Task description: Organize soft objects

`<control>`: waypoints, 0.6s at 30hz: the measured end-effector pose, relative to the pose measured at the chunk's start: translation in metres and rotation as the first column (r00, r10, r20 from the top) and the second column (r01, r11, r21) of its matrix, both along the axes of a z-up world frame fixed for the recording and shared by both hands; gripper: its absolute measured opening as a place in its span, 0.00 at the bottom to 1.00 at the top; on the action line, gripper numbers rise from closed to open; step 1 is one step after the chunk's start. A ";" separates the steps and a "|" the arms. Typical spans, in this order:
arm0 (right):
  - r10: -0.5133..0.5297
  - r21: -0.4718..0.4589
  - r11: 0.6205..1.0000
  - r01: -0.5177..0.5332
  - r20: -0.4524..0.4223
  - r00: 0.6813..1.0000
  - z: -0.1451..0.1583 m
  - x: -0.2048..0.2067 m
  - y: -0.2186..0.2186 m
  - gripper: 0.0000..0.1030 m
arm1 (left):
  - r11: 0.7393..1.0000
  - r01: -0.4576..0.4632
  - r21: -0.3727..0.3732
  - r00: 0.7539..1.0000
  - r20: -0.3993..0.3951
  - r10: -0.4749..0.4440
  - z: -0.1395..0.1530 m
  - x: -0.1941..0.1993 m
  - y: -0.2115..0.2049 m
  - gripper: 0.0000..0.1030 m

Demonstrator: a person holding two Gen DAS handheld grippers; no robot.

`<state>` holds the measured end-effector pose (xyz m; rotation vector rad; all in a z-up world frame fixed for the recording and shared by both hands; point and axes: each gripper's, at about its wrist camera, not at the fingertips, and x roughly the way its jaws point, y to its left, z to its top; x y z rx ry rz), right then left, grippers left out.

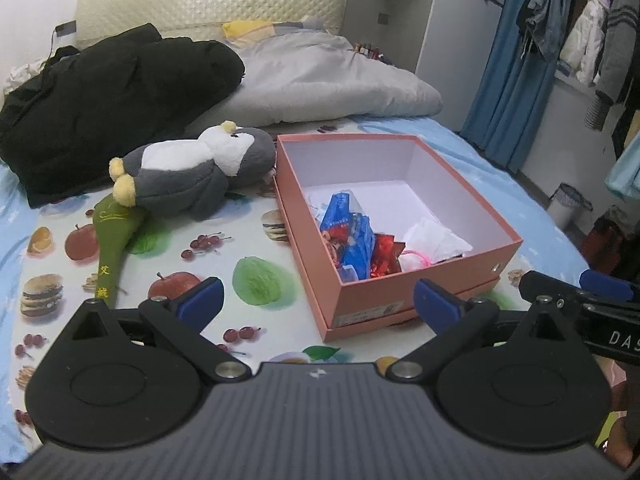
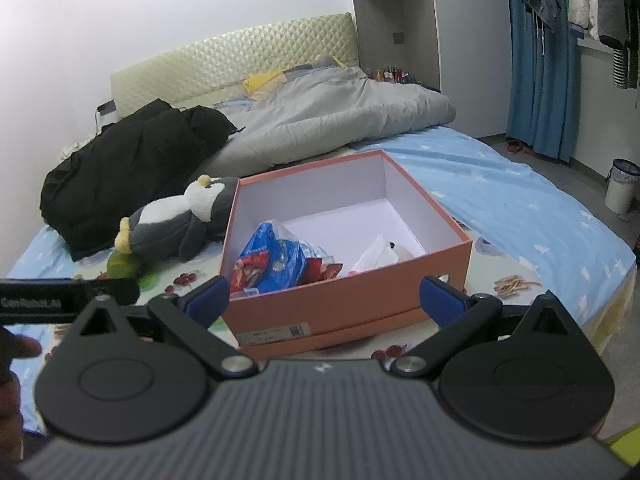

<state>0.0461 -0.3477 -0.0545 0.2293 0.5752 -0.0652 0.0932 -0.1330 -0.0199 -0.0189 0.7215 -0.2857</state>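
While both grippers hover over the fruit-print cloth [image 1: 256, 240] with nothing held, the left gripper [image 1: 318, 300] and right gripper [image 2: 325, 295] each have their fingers spread wide. A plush penguin [image 1: 192, 172] lies on its side just left of the open pink box [image 1: 420, 280], which holds a blue packet [image 1: 352, 236] and white tissue [image 1: 434, 240]. Under the penguin's feet sits a green pouch [image 1: 116, 236].

The green plush item [image 1: 114, 240] lies partly under the penguin plush [image 1: 192, 172], its upper end hidden. In the pink box [image 1: 400, 288], the near wall covers the lower parts of the blue packet [image 1: 352, 236] and white tissue [image 1: 434, 238]. The box's label print is too small to read. The right gripper [image 1: 576, 300] is cut off by the picture's right edge.
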 end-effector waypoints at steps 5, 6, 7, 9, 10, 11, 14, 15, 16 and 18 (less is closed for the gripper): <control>-0.008 0.022 1.000 0.009 -0.021 1.000 -0.001 -0.007 -0.004 1.00 | 1.000 0.004 -0.008 1.000 0.026 -0.004 0.016 -0.013 -0.006 1.00; -0.009 0.021 1.000 0.010 -0.024 1.000 -0.002 -0.009 -0.004 1.00 | 1.000 0.001 -0.013 0.999 0.034 -0.001 0.019 -0.015 -0.007 1.00; -0.009 0.019 1.000 0.009 -0.025 1.000 -0.001 -0.010 -0.004 1.00 | 1.000 -0.001 -0.018 0.999 0.039 0.001 0.021 -0.017 -0.006 1.00; -0.010 0.014 1.000 0.010 -0.023 1.000 0.001 -0.011 -0.005 1.00 | 1.000 -0.003 -0.024 0.999 0.044 0.005 0.024 -0.021 -0.007 1.00; -0.011 0.012 1.000 0.012 -0.022 1.000 0.002 -0.012 -0.005 1.00 | 1.000 -0.002 -0.022 0.999 0.046 0.003 0.025 -0.023 -0.007 1.00; -0.011 0.011 1.000 0.011 -0.022 1.000 0.003 -0.012 -0.005 1.00 | 1.000 0.000 -0.021 0.999 0.048 0.001 0.025 -0.025 -0.008 1.00; -0.007 0.004 1.000 0.007 -0.019 1.000 0.006 -0.013 -0.003 1.00 | 1.000 -0.011 -0.021 0.999 0.045 0.012 0.025 -0.027 -0.006 1.00; -0.007 0.003 1.000 0.007 -0.018 1.000 0.007 -0.013 -0.002 1.00 | 1.000 -0.016 -0.023 0.999 0.041 0.017 0.024 -0.028 -0.005 1.00; -0.004 0.004 1.000 0.004 -0.017 1.000 0.007 -0.013 -0.001 1.00 | 1.000 -0.015 -0.025 0.999 0.036 0.016 0.024 -0.028 -0.004 1.00; 0.004 0.010 1.000 -0.004 -0.020 1.000 0.009 -0.014 0.000 1.00 | 1.000 -0.013 -0.029 0.999 0.030 0.014 0.023 -0.030 -0.002 1.00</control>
